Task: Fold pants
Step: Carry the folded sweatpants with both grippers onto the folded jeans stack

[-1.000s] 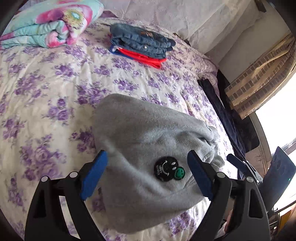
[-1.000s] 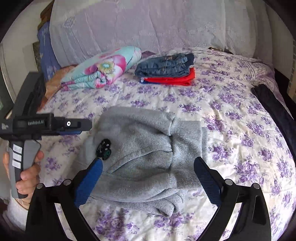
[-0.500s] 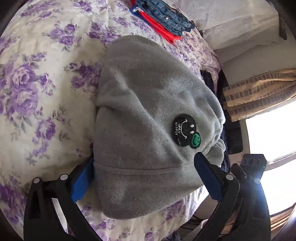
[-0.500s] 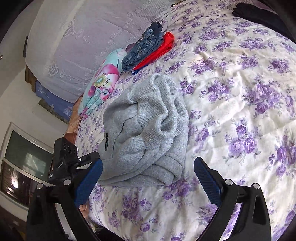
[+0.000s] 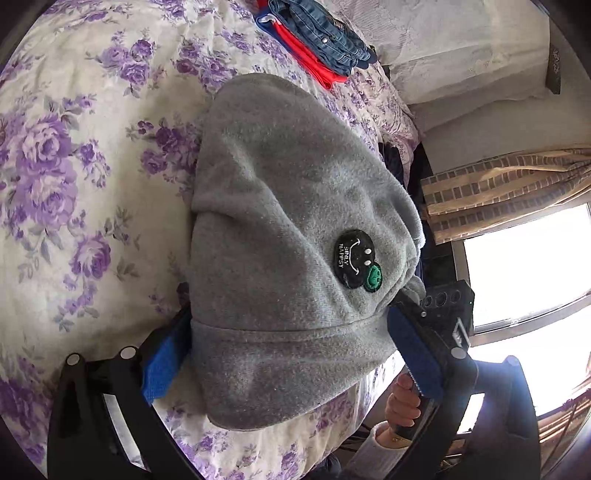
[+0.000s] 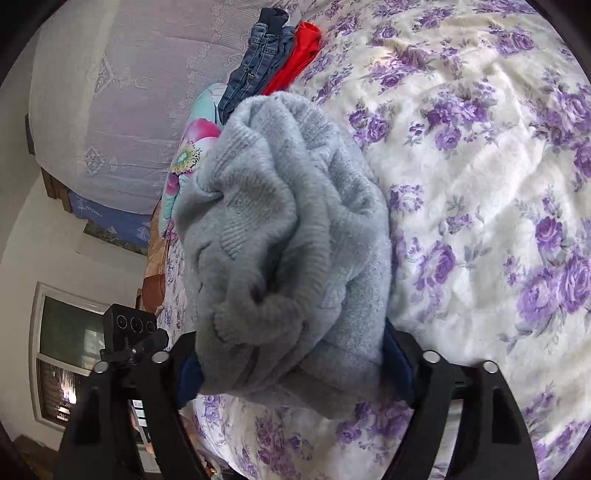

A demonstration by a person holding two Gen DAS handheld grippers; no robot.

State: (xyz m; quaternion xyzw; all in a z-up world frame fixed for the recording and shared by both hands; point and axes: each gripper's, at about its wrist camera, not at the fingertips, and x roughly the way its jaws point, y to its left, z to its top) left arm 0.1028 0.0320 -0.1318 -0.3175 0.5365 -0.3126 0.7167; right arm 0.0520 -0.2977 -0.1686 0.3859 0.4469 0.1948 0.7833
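Observation:
The grey fleece pants lie folded in a thick bundle on the flowered bed, with a black smiley patch on top. My left gripper is open, its blue pads on either side of the bundle's near edge. In the right wrist view the ribbed cuff end of the grey pants fills the middle. My right gripper straddles that end with its jaws open; the blue pads are partly hidden behind the cloth. The right gripper also shows in the left wrist view.
A stack of folded jeans on red pants lies farther up the bed; it shows too in the right wrist view. A flowered folded quilt lies behind the bundle. A window and striped curtain are beyond the bed's edge.
Both grippers have moved in close to the grey bundle from opposite ends and tilted; their open jaws now straddle its edges. The bundle itself has not visibly shifted.

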